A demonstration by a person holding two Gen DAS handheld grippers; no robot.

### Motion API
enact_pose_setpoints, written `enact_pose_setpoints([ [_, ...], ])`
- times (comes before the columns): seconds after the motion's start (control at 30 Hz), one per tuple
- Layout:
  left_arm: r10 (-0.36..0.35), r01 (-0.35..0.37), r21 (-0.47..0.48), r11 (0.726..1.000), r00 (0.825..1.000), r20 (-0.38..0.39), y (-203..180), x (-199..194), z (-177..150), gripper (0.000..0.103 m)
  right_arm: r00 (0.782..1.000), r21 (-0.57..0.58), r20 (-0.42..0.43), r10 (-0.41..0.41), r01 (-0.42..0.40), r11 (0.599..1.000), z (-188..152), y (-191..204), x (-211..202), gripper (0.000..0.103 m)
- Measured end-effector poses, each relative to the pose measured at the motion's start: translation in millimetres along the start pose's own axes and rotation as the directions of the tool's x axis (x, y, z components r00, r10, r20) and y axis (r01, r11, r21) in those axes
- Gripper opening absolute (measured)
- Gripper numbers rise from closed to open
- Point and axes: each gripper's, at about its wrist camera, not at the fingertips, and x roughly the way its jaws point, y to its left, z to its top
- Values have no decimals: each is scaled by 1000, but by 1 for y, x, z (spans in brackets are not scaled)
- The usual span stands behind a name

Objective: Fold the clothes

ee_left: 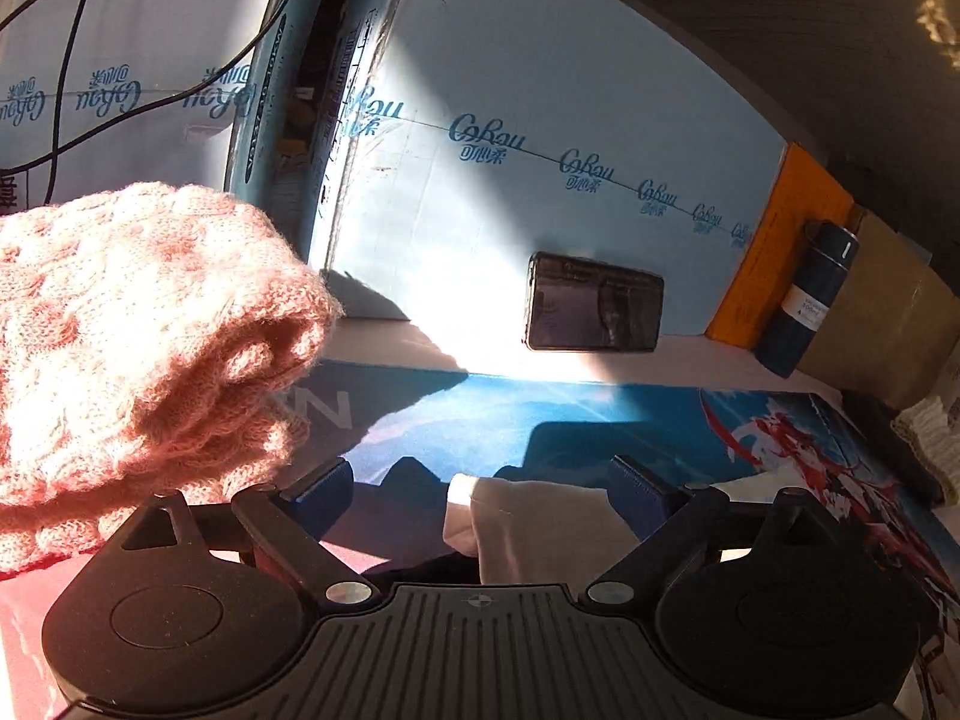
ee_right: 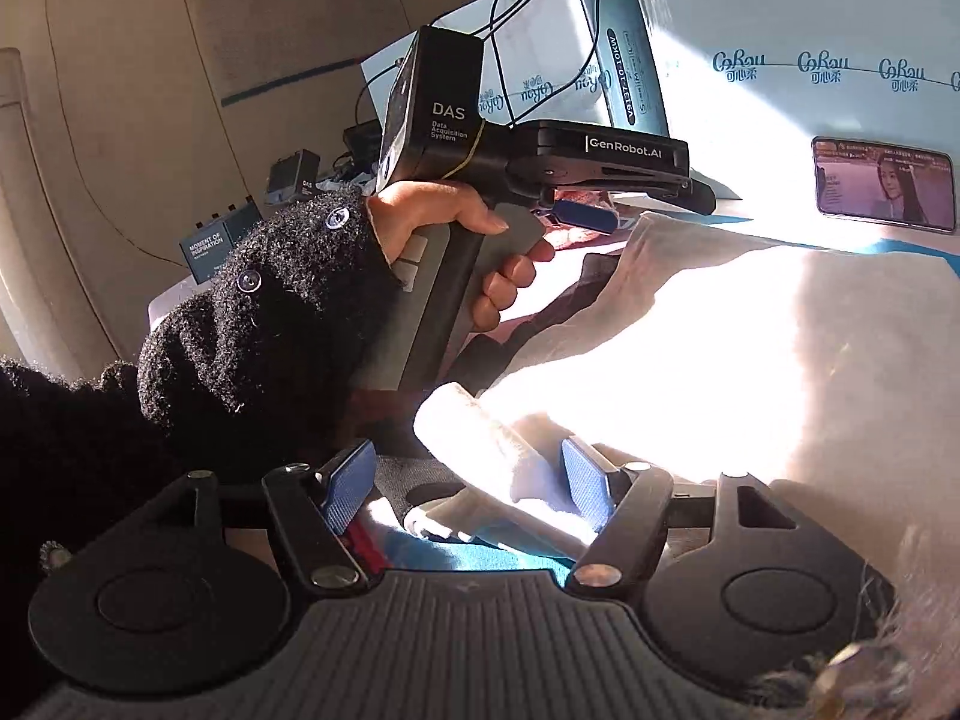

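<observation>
Both grippers hover with fingers apart over a pale cream garment [ee_right: 690, 330] spread on the tabletop [ee_left: 570, 414] in harsh sunlight. The left gripper [ee_left: 480, 492] has a cream fold lying loose between its fingers; the right gripper [ee_right: 468, 486] straddles a bunched edge without pressing it. A folded pink knit sweater [ee_left: 132, 348] sits beside the left gripper. Best now: pinch matching corners cleanly, single layers only, before lifting.
</observation>
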Motion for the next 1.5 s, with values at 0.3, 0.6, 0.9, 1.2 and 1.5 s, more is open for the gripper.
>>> enact_pose_setpoints([
  [0.3, 43, -39, -47, 998, 996, 81, 9, -22, 4, 96, 974, 83, 222, 39, -59, 995, 6, -26, -47, 92],
  [0.6, 117, -56, -236, 970, 960, 254, 22, -128, -24, 101, 906, 331, 304, -293, 188, 925, 8, -99, -102, 103],
  [0.9, 159, -101, -288, 952, 970, 186, 2, -182, -88, 101, 925, 435, 182, -334, 229, 871, 20, -149, -86, 103],
  [1.2, 5, 10, -195, 981, 997, 77, -47, -203, -137, 101, 947, 432, 90, -308, 242, 869, 40, -186, -49, 103],
  [1.5, -125, 128, -221, 967, 992, 27, -66, -184, -148, 103, 964, 512, 64, -260, 192, 838, 35, -199, -37, 103],
])
